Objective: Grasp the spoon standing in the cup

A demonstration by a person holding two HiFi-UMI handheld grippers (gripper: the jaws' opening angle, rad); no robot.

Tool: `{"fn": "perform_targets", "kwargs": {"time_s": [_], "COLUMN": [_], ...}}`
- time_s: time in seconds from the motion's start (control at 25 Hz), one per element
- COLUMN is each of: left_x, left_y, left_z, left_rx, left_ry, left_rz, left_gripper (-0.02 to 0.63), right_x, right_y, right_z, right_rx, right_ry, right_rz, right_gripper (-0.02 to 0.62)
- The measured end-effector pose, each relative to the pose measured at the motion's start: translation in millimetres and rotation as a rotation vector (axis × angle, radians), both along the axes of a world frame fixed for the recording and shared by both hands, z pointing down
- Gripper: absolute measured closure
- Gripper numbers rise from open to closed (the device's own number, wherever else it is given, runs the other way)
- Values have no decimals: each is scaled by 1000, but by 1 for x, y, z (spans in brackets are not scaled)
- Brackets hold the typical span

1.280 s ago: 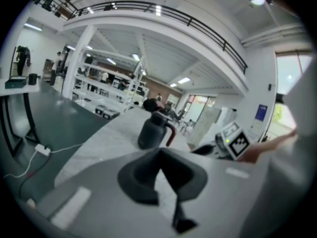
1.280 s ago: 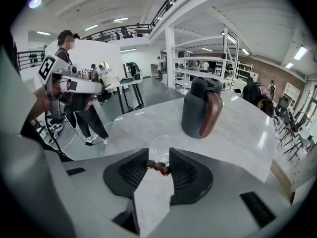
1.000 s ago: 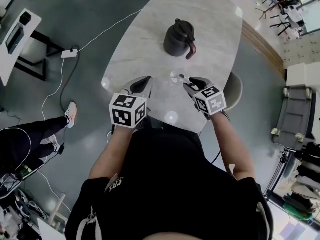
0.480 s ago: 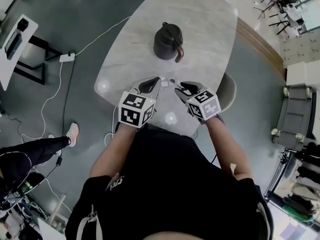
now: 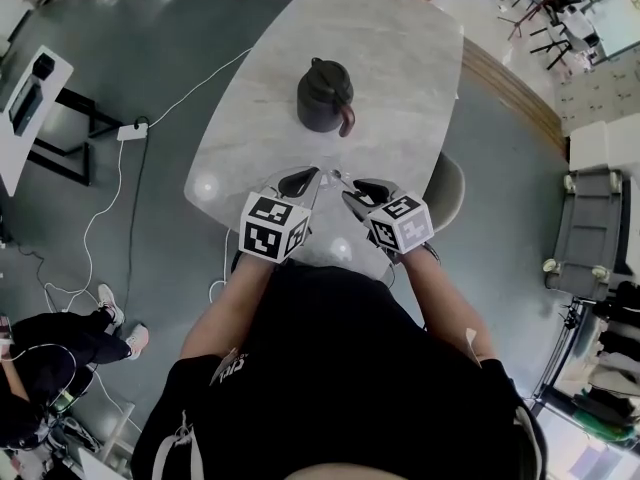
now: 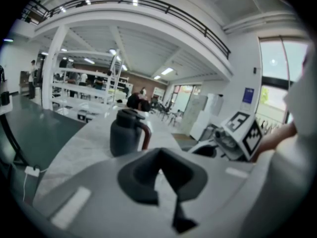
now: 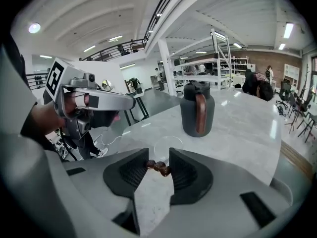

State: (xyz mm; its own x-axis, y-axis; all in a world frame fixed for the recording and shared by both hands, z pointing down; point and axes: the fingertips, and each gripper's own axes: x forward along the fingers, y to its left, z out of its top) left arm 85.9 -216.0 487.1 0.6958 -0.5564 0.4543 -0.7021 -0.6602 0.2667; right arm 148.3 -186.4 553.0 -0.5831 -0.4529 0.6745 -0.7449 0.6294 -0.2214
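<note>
- The left gripper [image 6: 159, 155] hovers over the near edge of the pale marble table [image 7: 247, 123], just left of the cup. Its jaws are drawn together with nothing between them.
- The dark lidded jug with a brown handle [image 7: 197, 109] stands farther off on the table, well apart from both grippers.
- The clear glass cup [image 7: 167, 144] sits near the table's near edge, between the two grippers.
- The brown bead-handled spoon [image 7: 157, 166] rises out of the cup, and its beaded end lies across the right gripper's gap.
- The right gripper [image 7: 158, 153] has its jaws fairly wide, and the pads appear to touch the beads on both sides.
- The grasp looks made or all but made. What remains is to confirm that the hold is firm.
</note>
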Motion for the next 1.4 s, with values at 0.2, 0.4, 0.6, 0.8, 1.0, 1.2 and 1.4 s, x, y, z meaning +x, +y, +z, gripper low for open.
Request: {"fn": "perform_targets", "kwargs": {"time_s": [0.2, 0.4, 0.6, 0.8, 1.0, 1.2, 1.4], "left_x": [-13, -28, -42, -61, -76, -87, -93], "left_y": [-2, -1, 2, 10, 18, 19, 20], "left_z": [1, -2, -3, 3, 9, 7, 3], "left_rx": [-11, -16, -20, -48, -88, -84, -77], "left_ry": [0, -6, -1, 19, 49, 61, 57], "left_rz": [-39, -76, -115, -180, -241, -264, -264], "left_gripper": [597, 597, 597, 597, 597, 597, 597], "right_x": [-9, -14, -15, -20, -16, -20, -25], "right_y": [4, -2, -10, -9, -7, -8, -8], "right_z": [11, 19, 31, 33, 38, 41, 42], "right_rx": [-21, -30, -54, -69, -84, -92, -93], "right_ry": [2, 13, 40, 41, 58, 59, 57], "right_rz": [-27, -44, -57, -64, -75, -68, -63], "right_gripper": [472, 472, 472, 472, 472, 472, 472]}}
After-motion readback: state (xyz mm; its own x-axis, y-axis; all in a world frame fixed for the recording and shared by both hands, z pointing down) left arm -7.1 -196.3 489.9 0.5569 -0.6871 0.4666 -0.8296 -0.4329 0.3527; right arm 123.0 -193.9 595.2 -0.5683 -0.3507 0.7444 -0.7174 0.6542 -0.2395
